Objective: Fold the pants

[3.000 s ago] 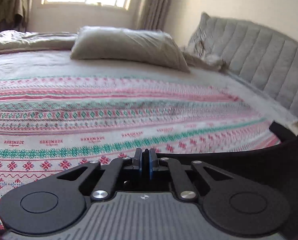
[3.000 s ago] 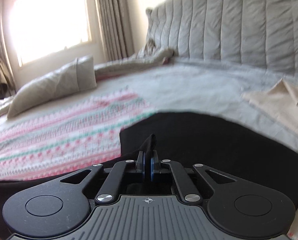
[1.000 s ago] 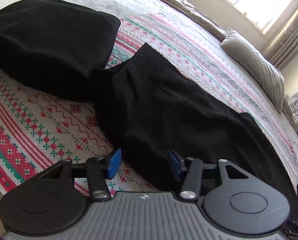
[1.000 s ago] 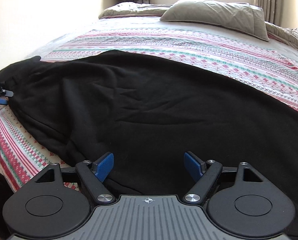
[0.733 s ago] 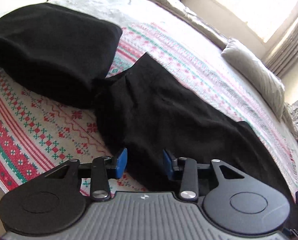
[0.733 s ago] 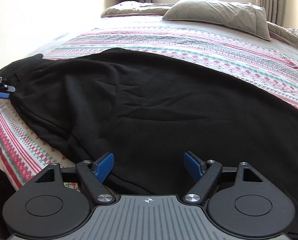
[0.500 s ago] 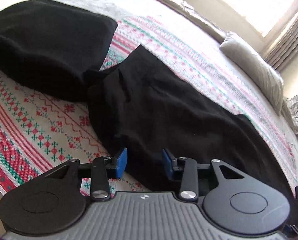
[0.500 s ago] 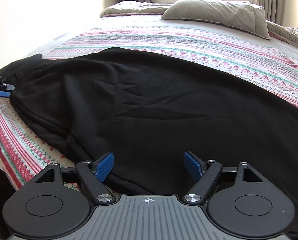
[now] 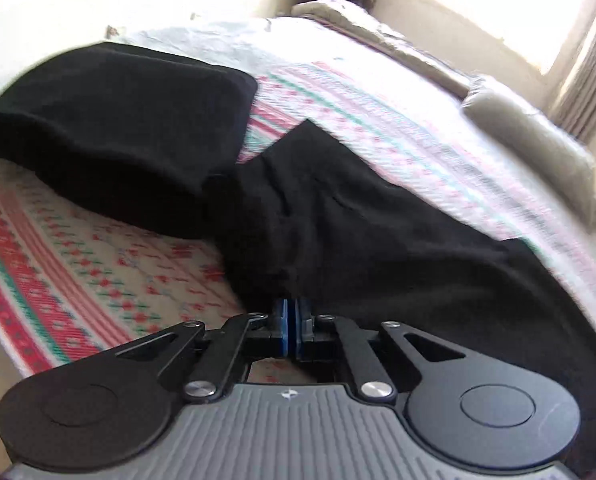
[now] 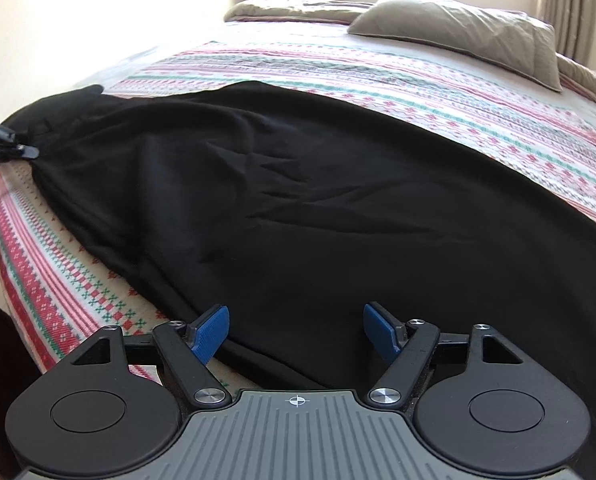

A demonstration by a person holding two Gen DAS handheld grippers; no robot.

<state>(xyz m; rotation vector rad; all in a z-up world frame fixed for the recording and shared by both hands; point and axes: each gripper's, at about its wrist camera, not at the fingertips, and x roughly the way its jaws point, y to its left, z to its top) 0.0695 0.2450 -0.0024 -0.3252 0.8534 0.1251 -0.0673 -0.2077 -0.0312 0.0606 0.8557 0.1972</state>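
Observation:
Black pants (image 10: 298,200) lie spread lengthwise across a patterned bed cover (image 10: 458,92). My left gripper (image 9: 291,312) has its blue pads pressed together on the near edge of the pants (image 9: 378,240) at one end. The right wrist view shows that same gripper (image 10: 21,152) at the far left, pinching the fabric's end. My right gripper (image 10: 295,328) sits over the near edge further along. Its jaws are closing, with the pants' hem lying between the blue pads (image 10: 211,330), which stand apart from the cloth.
A second black garment (image 9: 117,128) lies in a heap on the cover just beyond the left gripper. A grey pillow (image 10: 458,32) and bunched bedding sit at the far side by the window. The bed's near edge drops off just below both grippers.
The left jaws have closed fully onto the pants' edge, and that view has tilted a little. The right gripper has kept its place, its pads slightly nearer together.

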